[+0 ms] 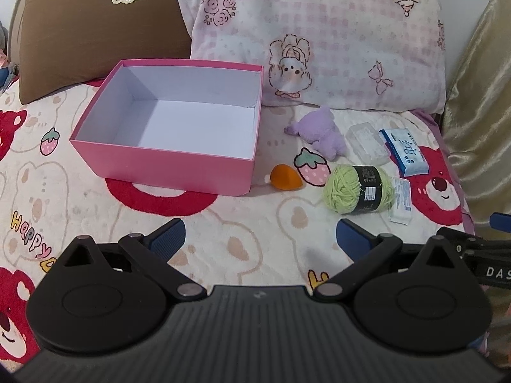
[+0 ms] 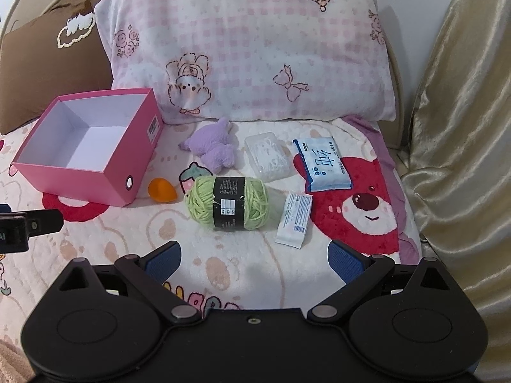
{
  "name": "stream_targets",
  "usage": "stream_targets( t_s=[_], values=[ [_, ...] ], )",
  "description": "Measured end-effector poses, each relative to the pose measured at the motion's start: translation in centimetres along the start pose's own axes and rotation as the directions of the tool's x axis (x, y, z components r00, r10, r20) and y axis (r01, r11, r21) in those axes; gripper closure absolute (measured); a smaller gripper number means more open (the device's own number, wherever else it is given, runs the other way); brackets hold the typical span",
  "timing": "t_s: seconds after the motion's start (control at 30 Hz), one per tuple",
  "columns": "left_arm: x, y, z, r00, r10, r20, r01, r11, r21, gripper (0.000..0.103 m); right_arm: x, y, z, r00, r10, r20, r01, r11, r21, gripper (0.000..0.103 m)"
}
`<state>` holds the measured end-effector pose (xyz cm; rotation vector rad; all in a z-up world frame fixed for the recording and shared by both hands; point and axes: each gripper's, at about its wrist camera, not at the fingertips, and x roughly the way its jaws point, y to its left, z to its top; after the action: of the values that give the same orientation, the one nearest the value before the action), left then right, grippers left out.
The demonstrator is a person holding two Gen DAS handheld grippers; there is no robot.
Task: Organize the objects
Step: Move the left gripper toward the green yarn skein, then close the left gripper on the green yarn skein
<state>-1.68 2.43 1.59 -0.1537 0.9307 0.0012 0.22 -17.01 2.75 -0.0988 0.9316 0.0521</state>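
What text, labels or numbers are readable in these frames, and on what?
"Happy": blanket, near the left edge.
"DAS", cut off by the frame edge: strap by the right gripper.
One large Chinese character, small print blurred: blue tissue pack.
Yarn band, white sachet, pink box sticker: too small.

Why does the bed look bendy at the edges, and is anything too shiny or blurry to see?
Both wrist views use fisheye lenses, so edges curve. Left wrist view: the pink box is sharp, evenly lit; corners go dark. Right wrist view: the gold curtain shines with glare, the yarn ball casts only a soft shadow, and the clear plastic case looks washed out.
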Motion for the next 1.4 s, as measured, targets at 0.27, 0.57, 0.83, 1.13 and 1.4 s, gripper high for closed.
stream_targets(
  t_s=[0.27, 0.57, 0.83, 1.13, 1.4],
  values=[
    [0.2, -0.1, -0.2, 1.000, -0.003, -0.022, 0.003, 1.000, 0.002, 0.000, 0.0, -0.2, -0.3, 1.000, 0.006, -0.007, -0.006, 1.000, 0.000, 0.003],
    [0.9, -1.1, -0.4, 0.999, -0.028, -0.043, 0.028, 1.000, 0.008, 0.000, 0.7, -1.1, -0.8, 0.999, 0.022, -0.023, -0.022, 1.000, -0.002, 0.003],
    [3.4, -2.5, -0.7, 0.997, -0.047, -0.066, 0.046, 0.999, -0.016, 0.001, 0.2, -2.8, -1.2, 0.995, 0.073, 0.066, -0.069, 0.995, -0.066, 0.003],
    [7.1, -3.8, -1.3, 0.996, -0.075, -0.047, 0.073, 0.997, -0.036, 0.003, 3.2, -4.7, -1.7, 0.954, 0.281, 0.106, -0.270, 0.957, -0.104, 0.003],
    [9.5, -5.1, 0.0, 0.993, -0.118, 0.027, 0.120, 0.991, -0.052, 0.003, 8.4, -4.7, -0.3, 0.864, 0.503, -0.024, -0.502, 0.856, -0.126, 0.003]
  ],
)
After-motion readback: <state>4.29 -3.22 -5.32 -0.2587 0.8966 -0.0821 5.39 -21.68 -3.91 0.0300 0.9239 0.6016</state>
